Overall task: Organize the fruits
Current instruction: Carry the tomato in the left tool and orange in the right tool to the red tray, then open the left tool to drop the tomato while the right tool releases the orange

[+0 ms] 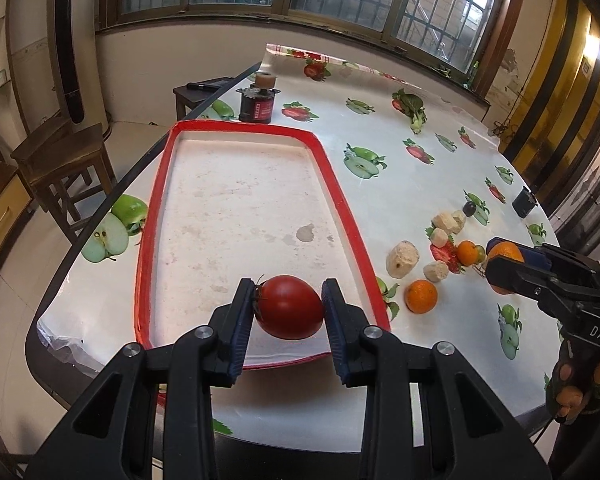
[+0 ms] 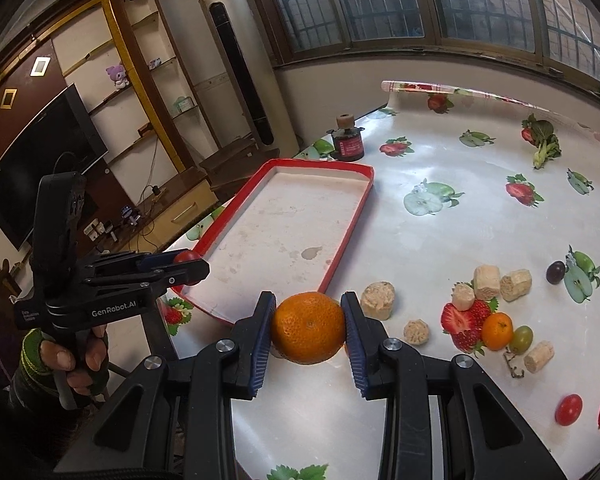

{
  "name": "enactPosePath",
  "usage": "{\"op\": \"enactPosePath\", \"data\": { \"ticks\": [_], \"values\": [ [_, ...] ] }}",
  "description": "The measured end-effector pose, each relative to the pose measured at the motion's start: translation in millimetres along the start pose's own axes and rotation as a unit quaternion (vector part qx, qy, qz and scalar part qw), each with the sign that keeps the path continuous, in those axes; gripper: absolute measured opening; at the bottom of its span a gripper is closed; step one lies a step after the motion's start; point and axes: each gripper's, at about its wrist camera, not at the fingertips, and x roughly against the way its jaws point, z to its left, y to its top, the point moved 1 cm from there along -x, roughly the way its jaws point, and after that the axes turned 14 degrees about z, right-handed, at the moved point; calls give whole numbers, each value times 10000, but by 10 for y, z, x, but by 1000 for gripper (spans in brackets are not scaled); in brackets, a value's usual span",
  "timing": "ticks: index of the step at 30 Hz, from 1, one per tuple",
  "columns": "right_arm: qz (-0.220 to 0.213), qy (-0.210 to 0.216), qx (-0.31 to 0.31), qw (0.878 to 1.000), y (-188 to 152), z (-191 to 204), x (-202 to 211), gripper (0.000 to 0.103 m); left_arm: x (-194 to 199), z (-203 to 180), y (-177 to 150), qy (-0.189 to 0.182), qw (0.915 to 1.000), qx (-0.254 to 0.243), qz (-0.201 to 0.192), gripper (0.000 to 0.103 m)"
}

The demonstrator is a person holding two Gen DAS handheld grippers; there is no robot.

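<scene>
Our left gripper (image 1: 288, 307) pinches a tomato (image 1: 289, 306) over the red tray's (image 1: 342, 196) near edge; its floor lies bare. Our right gripper (image 2: 308, 328) pinches an orange (image 2: 308, 328) beside it. Handles read "GenRobot.AI", "DAS".

The tray (image 1: 342, 200) lies on the table (image 1: 380, 140), loose fruits (image 1: 421, 296) to its right.

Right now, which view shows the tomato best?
The left wrist view: the tomato sits large and centred between the left tool's pads, over the tray. The right wrist view shows only a small red sliver.
</scene>
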Motion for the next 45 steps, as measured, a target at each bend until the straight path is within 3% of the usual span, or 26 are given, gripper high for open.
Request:
{"op": "enactPosePath", "data": {
  "ticks": [6,13,22,24,28,30,37,45],
  "values": [
    [190,170,265,9993,235,269,-469,35,-308,277,60,146,9992,248,272,32],
    [880,177,399,9952,342,376,-1308,34,-537,494,-13,209,9974,379,581,32],
    [1268,107,546,9904,311,422,-1616,37,-636,558,-51,137,9969,385,674,34],
    [1262,42,618,9901,298,442,-1624,39,-634,551,-49,267,9966,385,683,42],
    [1181,-57,718,9904,283,485,-1576,62,-580,555,-52,276,9966,412,662,48],
    [1099,-114,746,9911,273,493,-1507,63,-532,577,-55,204,9965,492,637,52],
    [792,-151,595,9950,153,393,-1108,63,-356,515,-81,120,9971,582,481,52],
    [398,-269,109,9988,-137,62,-535,66,-248,108,-78,-10,9989,259,385,52]
  ]
}}
